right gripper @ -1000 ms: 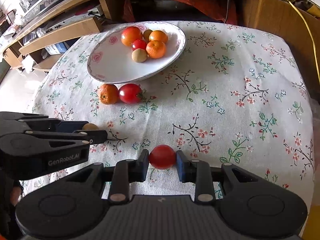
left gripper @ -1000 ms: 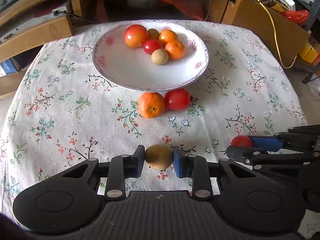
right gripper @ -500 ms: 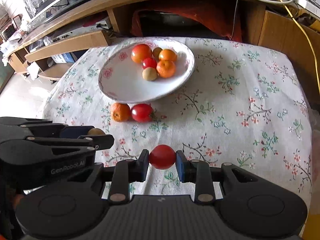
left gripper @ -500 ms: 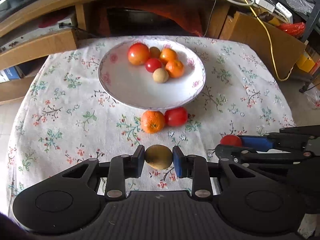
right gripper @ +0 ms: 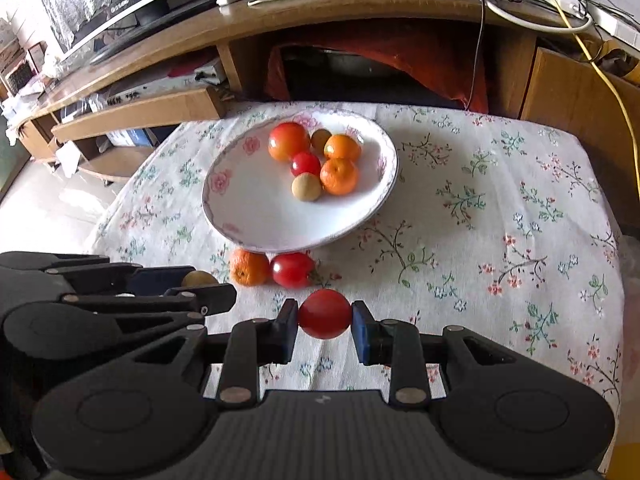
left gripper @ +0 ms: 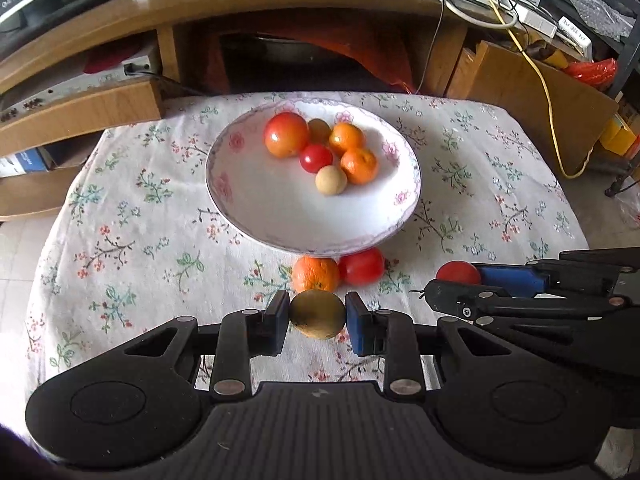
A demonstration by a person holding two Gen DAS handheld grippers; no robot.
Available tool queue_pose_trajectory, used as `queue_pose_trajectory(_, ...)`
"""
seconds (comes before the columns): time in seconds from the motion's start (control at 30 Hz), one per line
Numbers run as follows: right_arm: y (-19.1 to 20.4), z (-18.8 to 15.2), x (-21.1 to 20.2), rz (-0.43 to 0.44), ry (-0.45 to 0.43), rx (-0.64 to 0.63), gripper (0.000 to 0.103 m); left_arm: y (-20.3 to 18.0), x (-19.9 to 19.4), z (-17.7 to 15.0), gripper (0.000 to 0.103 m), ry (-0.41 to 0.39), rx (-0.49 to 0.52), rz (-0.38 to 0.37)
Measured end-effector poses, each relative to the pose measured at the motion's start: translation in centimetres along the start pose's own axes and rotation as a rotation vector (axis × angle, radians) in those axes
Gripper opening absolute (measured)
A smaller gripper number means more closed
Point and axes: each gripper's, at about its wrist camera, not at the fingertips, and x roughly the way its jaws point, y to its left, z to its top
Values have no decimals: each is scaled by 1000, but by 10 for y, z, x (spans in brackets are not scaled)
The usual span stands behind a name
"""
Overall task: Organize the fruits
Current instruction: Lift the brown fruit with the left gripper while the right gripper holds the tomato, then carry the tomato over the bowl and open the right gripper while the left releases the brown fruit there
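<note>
Both my grippers point steeply down over the near edge of the desk, side by side. Left gripper [left gripper: 318, 315]: jaws closed on a brownish-green kiwi [left gripper: 317, 314], pads pressing both sides, fruit clear of the cloth. Right gripper [right gripper: 325, 319]: jaws closed nearly all the way on a small red tomato [right gripper: 325, 319], also held off the surface. From the left wrist view the right gripper sits just beside mine on the right; its tomato shows at the tip.

Desk is covered by a white floral tablecloth [left gripper: 132, 216]. Big white plate [left gripper: 240, 184] with pink flower rim stands at the middle-far part of the desk. On it, bunched toward the far right side: one large red-orange tomato [left gripper: 286, 135], two mandarins [left gripper: 346, 139] [left gripper: 359, 165], a small red tomato [left gripper: 316, 158], a pale beige round fruit [left gripper: 331, 180], and a brownish fruit [left gripper: 319, 129] mostly hidden behind the others. Near half of the plate is bare.

Between my grippers and the plate: a loose orange [left gripper: 315, 274] and a loose red tomato [left gripper: 361, 265], touching each other, tucked against the plate's near rim. They lie directly ahead of the held kiwi.

Behind the desk: wooden TV unit [right gripper: 360, 28] with cables, including a yellow cable [left gripper: 544, 92] hanging down on the right.
</note>
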Motion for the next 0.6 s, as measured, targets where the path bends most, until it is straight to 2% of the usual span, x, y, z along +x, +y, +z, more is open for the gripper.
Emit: queue_pose_trajectory(0.6,-4,40,16,8,-47,8,21,8,17,34,36,-17,3,47)
